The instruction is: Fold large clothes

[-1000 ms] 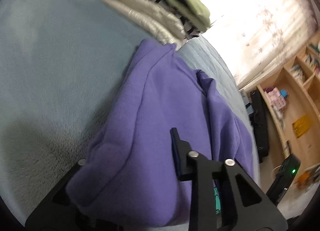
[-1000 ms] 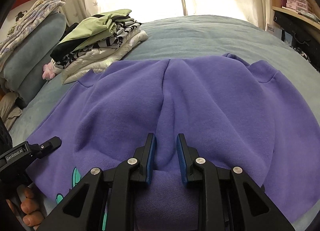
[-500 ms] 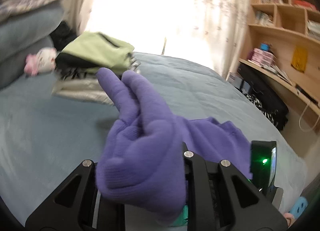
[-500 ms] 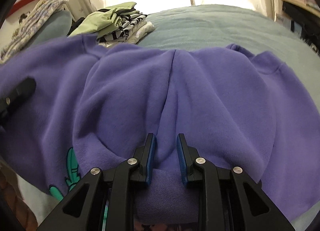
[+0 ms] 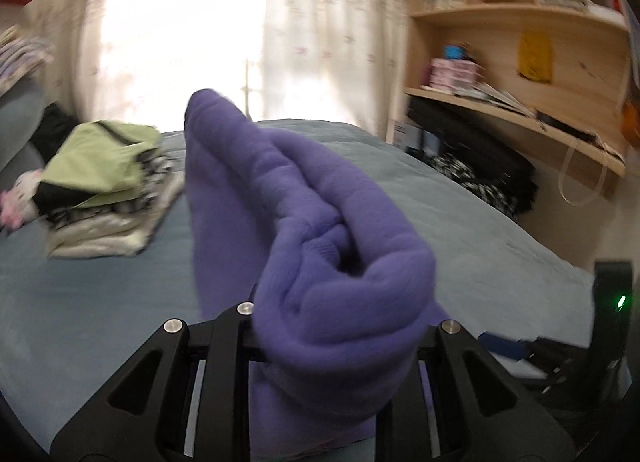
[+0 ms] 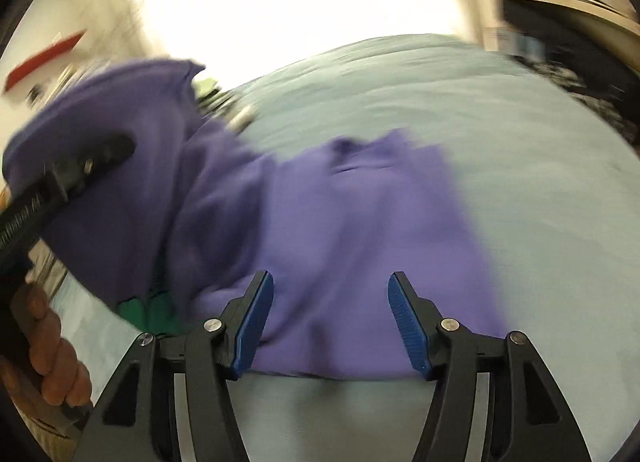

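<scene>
The right gripper (image 6: 331, 318) has its jaws spread wide, holding nothing, above the purple sweatshirt (image 6: 352, 242) lying on the grey-blue bed (image 6: 540, 190). The left gripper (image 5: 340, 326) pinches a bunched fold of that sweatshirt, lifted off the bed. Blurred white lettering on its body is unreadable. Folded clothes (image 5: 100, 190) sit beyond the sweatshirt.

The right gripper (image 6: 331, 318) is hovering with its blue-padded jaws spread wide over the near edge of the bed (image 6: 540, 182), gripping nothing. The purple sweatshirt (image 6: 320, 230) is lying below them, its left part rising toward the left gripper (image 6: 76, 166), which a hand (image 6: 48, 346) is holding at the left edge.
</scene>
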